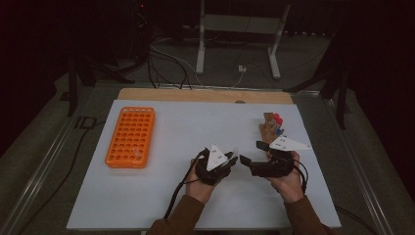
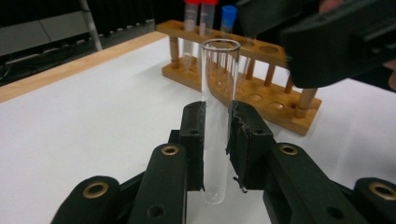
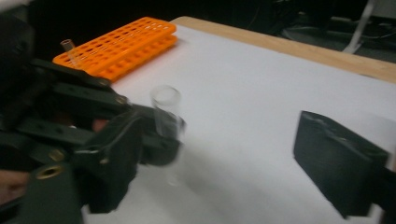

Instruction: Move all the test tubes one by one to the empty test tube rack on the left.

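My left gripper is shut on a clear glass test tube, which stands upright between its pads with its open mouth on top. In the high view the left gripper sits at the middle front of the white sheet, tip to tip with my right gripper. The right gripper is open, its jaws wide apart. The tube stands near its left jaw without touching either pad.
A wooden rack with red-capped and blue-capped tubes stands behind, at the right of the sheet. An orange rack lies at the left, with one clear tube in it. The white sheet covers the table.
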`<action>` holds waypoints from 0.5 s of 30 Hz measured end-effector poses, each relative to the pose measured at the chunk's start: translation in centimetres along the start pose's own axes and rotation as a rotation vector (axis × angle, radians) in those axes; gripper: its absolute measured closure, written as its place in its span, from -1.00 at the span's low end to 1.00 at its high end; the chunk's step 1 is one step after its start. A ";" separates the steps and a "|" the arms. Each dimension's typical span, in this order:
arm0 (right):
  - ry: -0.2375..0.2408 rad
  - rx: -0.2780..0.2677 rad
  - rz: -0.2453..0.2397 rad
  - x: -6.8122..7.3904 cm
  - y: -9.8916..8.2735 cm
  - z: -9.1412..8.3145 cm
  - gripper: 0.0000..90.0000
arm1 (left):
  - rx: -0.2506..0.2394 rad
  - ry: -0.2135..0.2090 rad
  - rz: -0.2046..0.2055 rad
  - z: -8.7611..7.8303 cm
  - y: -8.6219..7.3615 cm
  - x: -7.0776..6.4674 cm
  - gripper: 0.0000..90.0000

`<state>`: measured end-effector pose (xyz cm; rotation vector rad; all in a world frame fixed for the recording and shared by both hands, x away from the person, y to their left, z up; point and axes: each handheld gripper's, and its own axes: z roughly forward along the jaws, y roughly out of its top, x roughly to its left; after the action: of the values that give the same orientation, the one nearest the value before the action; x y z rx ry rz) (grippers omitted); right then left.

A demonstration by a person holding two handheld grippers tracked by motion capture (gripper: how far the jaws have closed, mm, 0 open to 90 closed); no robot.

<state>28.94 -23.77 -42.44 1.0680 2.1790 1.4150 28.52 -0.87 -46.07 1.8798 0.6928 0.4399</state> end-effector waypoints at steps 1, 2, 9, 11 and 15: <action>-0.004 -0.008 -0.002 -0.1 -0.1 -0.1 -0.71 | -0.002 0.005 -0.001 -0.2 0.0 0.2 0.70; -0.007 -0.012 -0.007 -0.2 -0.2 -0.1 -0.77 | -0.004 0.009 -0.005 -0.5 0.0 0.4 0.70; -0.041 -0.026 -0.026 -0.9 -0.6 -0.7 -1.00 | -0.018 0.039 -0.038 -2.2 -0.2 2.2 0.70; -0.049 -0.035 -0.026 -1.1 -0.8 -1.0 -1.00 | -0.021 0.051 -0.044 -2.8 -0.3 2.6 0.70; -0.071 -0.039 -0.029 -1.6 -1.4 -1.7 -1.00 | -0.036 0.073 -0.060 -4.2 -0.5 3.6 0.70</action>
<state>28.37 -26.30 -43.09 1.0521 2.1002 1.3807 28.71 4.57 -44.92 1.8120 0.7832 0.4810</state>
